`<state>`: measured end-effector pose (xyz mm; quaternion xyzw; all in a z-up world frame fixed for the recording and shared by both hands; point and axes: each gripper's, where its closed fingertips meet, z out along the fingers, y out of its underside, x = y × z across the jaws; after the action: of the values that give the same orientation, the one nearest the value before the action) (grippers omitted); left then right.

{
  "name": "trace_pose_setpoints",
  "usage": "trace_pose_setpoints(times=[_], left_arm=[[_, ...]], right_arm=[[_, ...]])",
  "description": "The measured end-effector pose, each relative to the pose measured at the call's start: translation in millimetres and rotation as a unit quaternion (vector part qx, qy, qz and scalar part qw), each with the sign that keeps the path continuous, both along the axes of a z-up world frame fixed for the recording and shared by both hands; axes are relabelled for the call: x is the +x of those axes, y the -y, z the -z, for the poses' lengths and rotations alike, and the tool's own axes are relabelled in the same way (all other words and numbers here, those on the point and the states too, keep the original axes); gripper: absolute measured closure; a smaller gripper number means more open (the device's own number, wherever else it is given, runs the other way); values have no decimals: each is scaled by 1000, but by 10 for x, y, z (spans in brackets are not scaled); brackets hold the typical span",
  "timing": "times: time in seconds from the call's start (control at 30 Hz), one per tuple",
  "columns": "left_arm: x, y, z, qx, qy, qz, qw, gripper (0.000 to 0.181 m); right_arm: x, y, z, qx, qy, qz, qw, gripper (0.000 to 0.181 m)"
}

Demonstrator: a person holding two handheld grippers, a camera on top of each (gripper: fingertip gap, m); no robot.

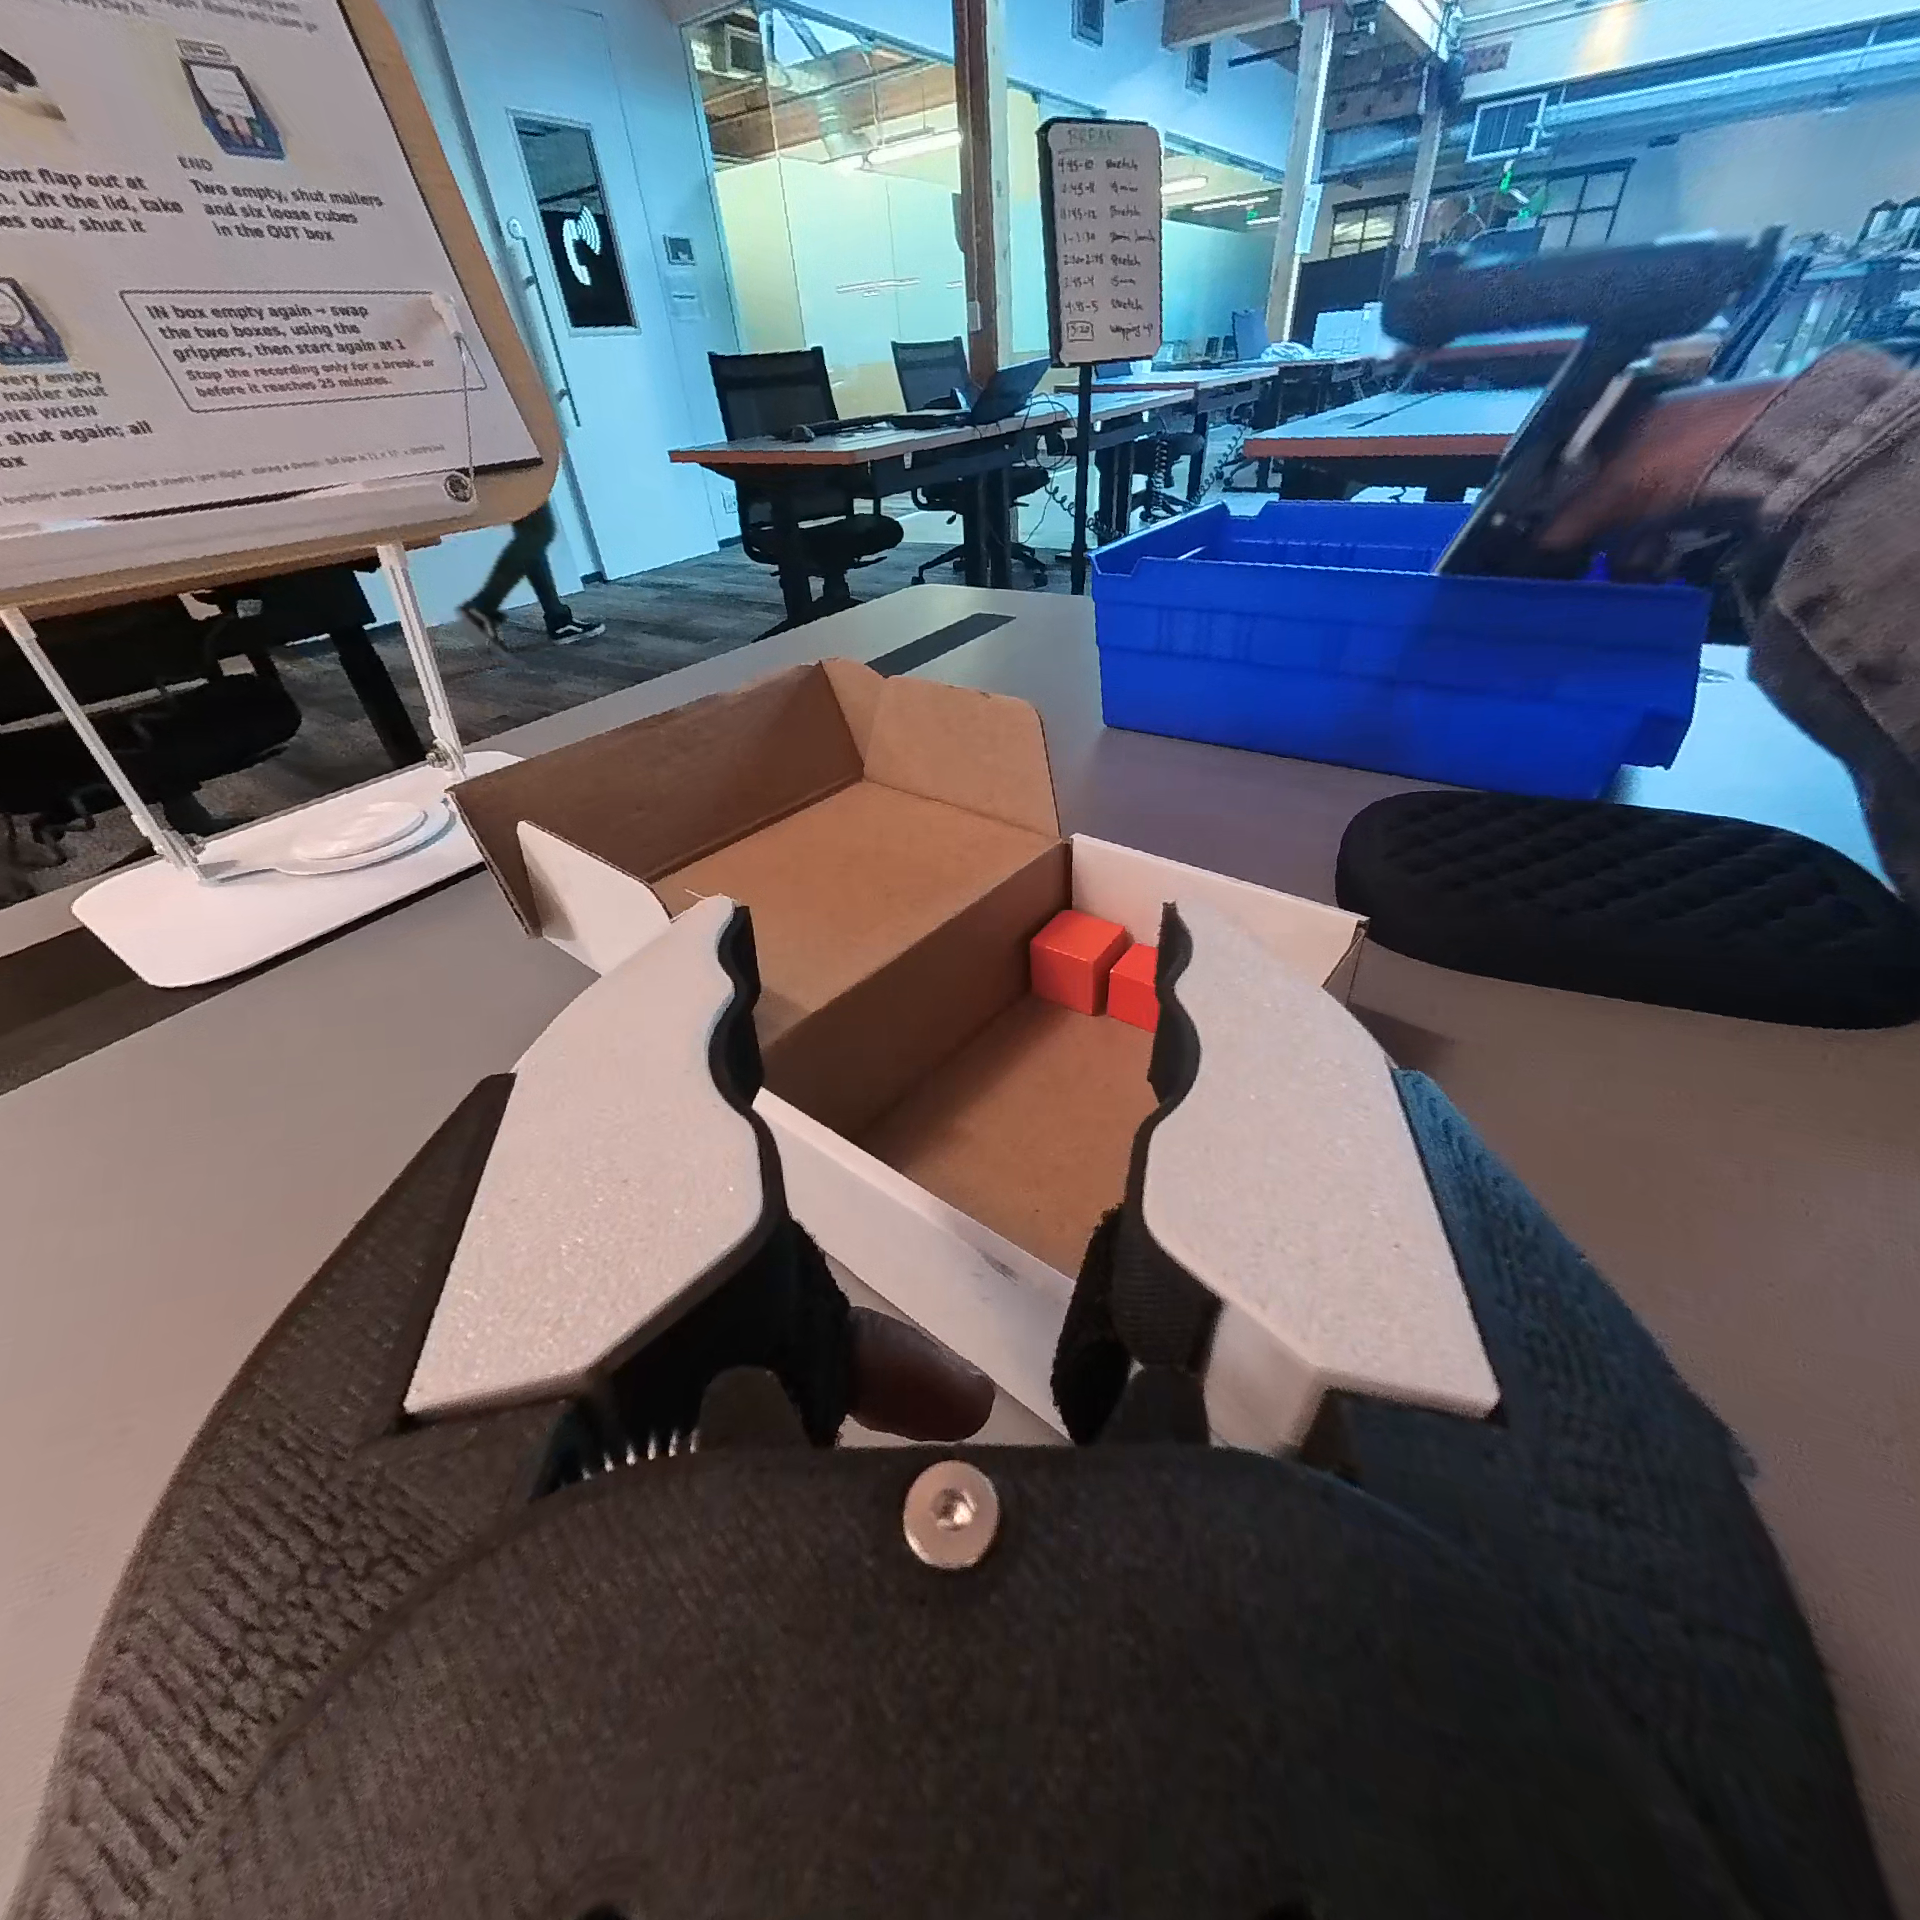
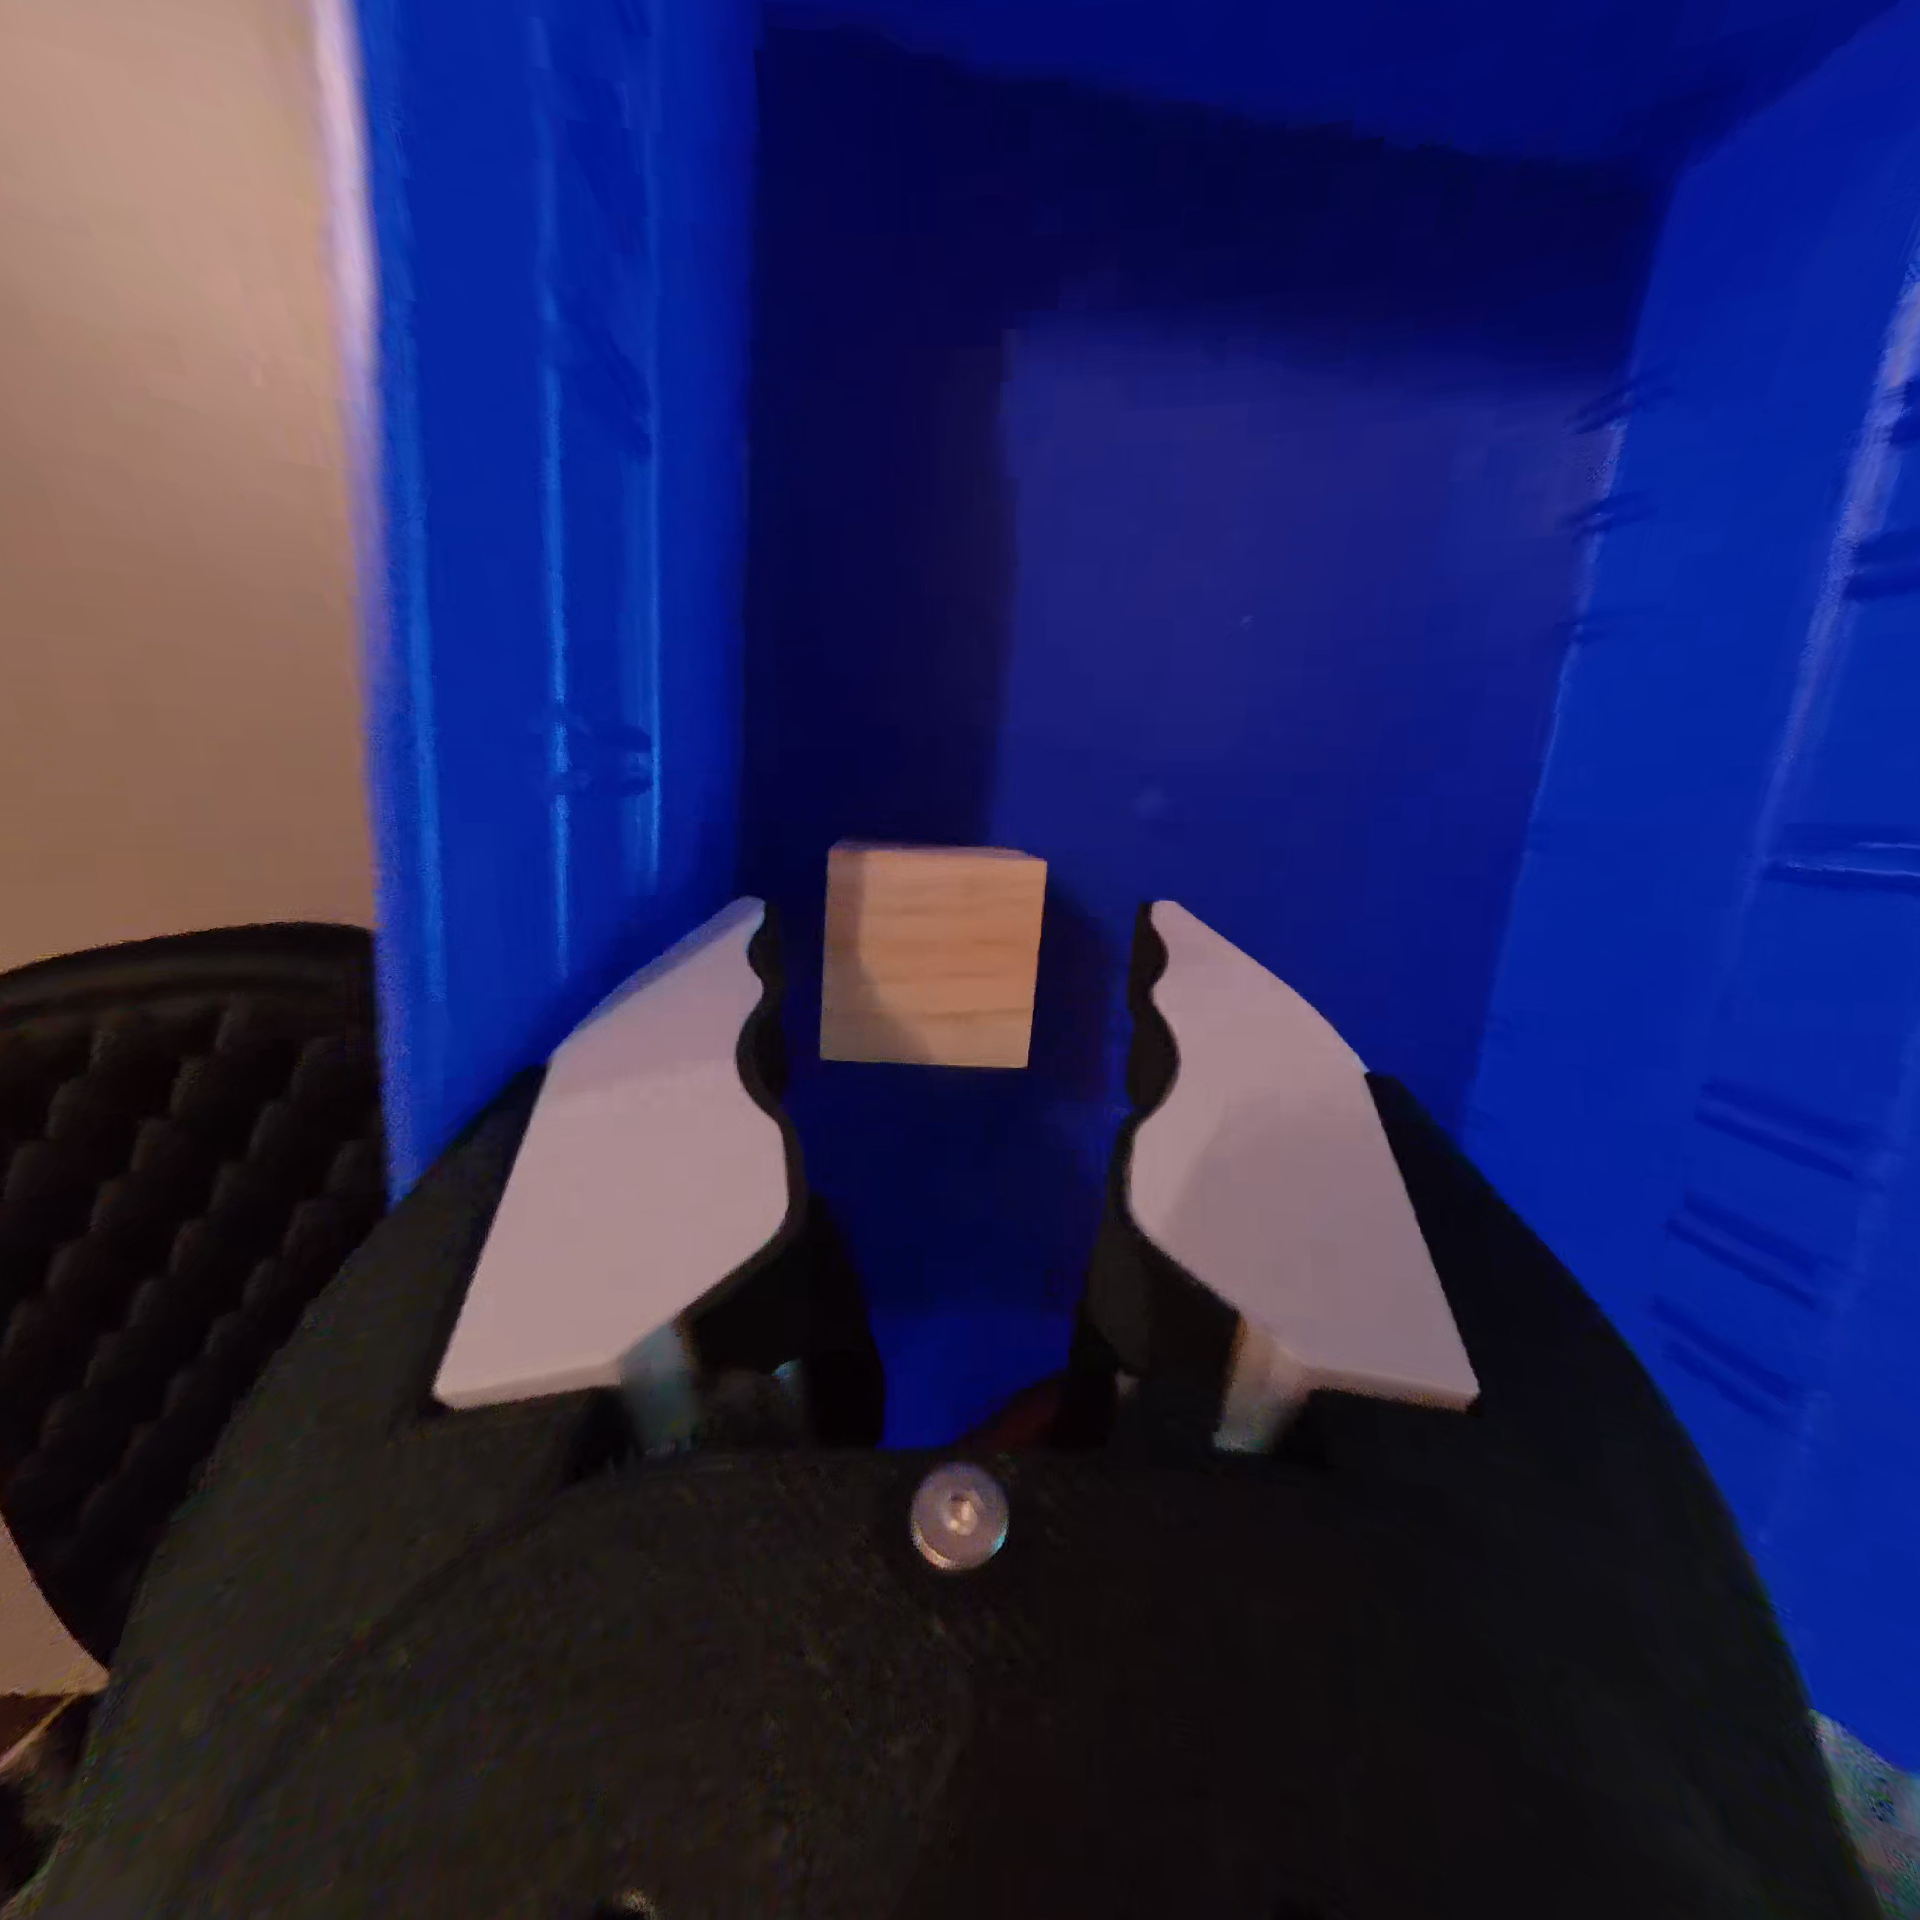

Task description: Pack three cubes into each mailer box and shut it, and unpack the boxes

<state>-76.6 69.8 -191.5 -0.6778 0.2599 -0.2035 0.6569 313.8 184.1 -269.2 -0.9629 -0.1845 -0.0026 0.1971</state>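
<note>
A white mailer box (image 1: 935, 1216) with a brown inside lies open on the grey table, its lid (image 1: 748, 790) folded back. Two red cubes (image 1: 1081, 961) sit in its far right corner. My left gripper (image 1: 951, 925) is open and hovers over the box's near wall, holding nothing. My right gripper (image 2: 951, 920) is open and points down into a blue bin (image 2: 1299, 623). A plain wooden cube (image 2: 932, 956) lies on the bin floor between its fingertips, untouched. In the left wrist view the right gripper (image 1: 1527, 499) reaches into the blue bin (image 1: 1382, 665).
A black foam pad (image 1: 1621, 904) lies right of the mailer box, also in the right wrist view (image 2: 177, 1195). An instruction sheet on a white stand (image 1: 260, 852) stands at the left. Desks, chairs and a whiteboard are beyond the table.
</note>
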Motion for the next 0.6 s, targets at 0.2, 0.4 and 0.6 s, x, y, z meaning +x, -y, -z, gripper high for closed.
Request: trace_pose_setpoints(times=[0.2, 0.4, 0.6], left_arm=[[-1, -1, 1, -1, 0, -1, 1000, 108], [-11, 12, -22, 4, 0, -2, 1000, 108], [-37, -2, -22, 2, 0, -10, 1000, 108]], right_arm=[[-328, -36, -939, 179, -48, -36, 982, 115], [-1494, 402, -1511, 253, -126, -293, 913, 126], [-2498, 940, -1164, 166, -177, -486, 840, 137]])
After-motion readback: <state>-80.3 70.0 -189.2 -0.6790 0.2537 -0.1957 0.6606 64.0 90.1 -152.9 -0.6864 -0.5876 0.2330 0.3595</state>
